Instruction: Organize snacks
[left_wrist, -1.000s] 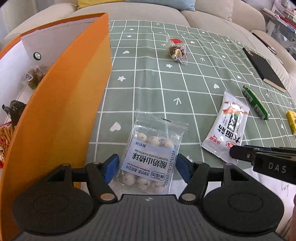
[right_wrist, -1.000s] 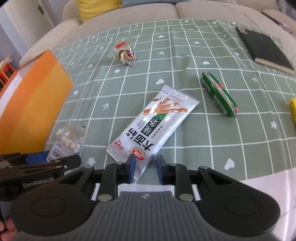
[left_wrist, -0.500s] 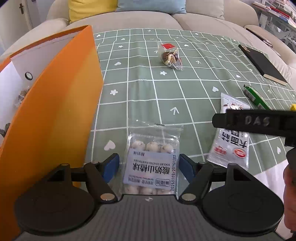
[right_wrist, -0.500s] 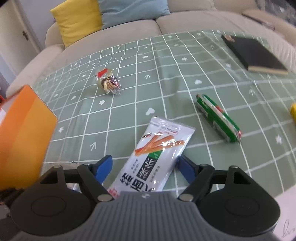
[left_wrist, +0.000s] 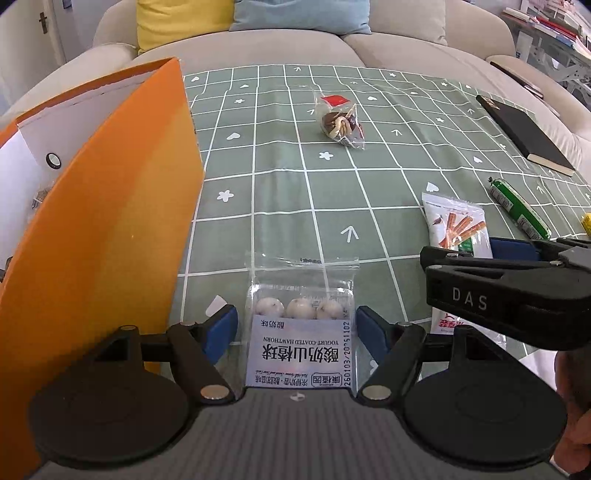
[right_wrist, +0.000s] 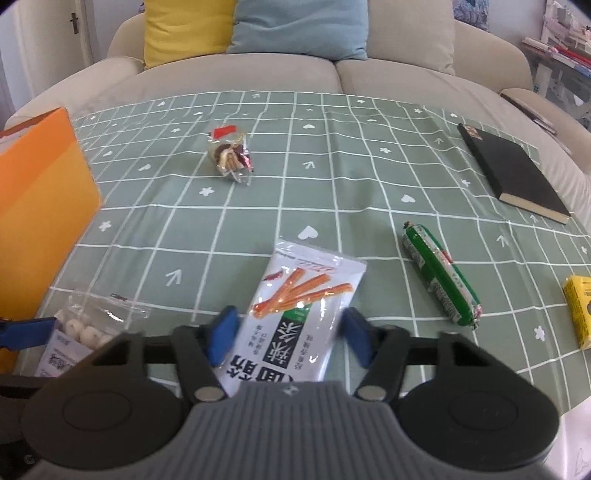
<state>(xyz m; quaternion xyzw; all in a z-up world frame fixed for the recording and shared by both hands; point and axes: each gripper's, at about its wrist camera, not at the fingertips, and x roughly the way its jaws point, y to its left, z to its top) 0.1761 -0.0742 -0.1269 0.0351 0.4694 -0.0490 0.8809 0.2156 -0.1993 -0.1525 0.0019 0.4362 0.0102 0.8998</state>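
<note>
The yogurt hawthorn pack (left_wrist: 301, 339) lies flat on the green checked tablecloth (left_wrist: 295, 192), right between the blue pads of the left gripper (left_wrist: 296, 328). Its jaws have just been closing a little, yet they stand wide, a gap showing on each side of the pack. At nine o'clock from it rises the orange box (left_wrist: 110, 236), its wall close beside the left pad.

Over at three o'clock sits the white spicy-strip packet (right_wrist: 295, 317), and the right gripper (right_wrist: 288, 336) straddles its lower half. Those jaws have just been closing; the left pad is at the packet's edge, the right pad a touch clear, so no firm pinch shows.

Further out: the green sausage stick (right_wrist: 439, 273) at two o'clock of the packet, a yellow box (right_wrist: 580, 310) at three, a black notebook (right_wrist: 513, 173) beyond. The clear candy bag (right_wrist: 231, 155) rests at eleven o'clock, well apart.
</note>
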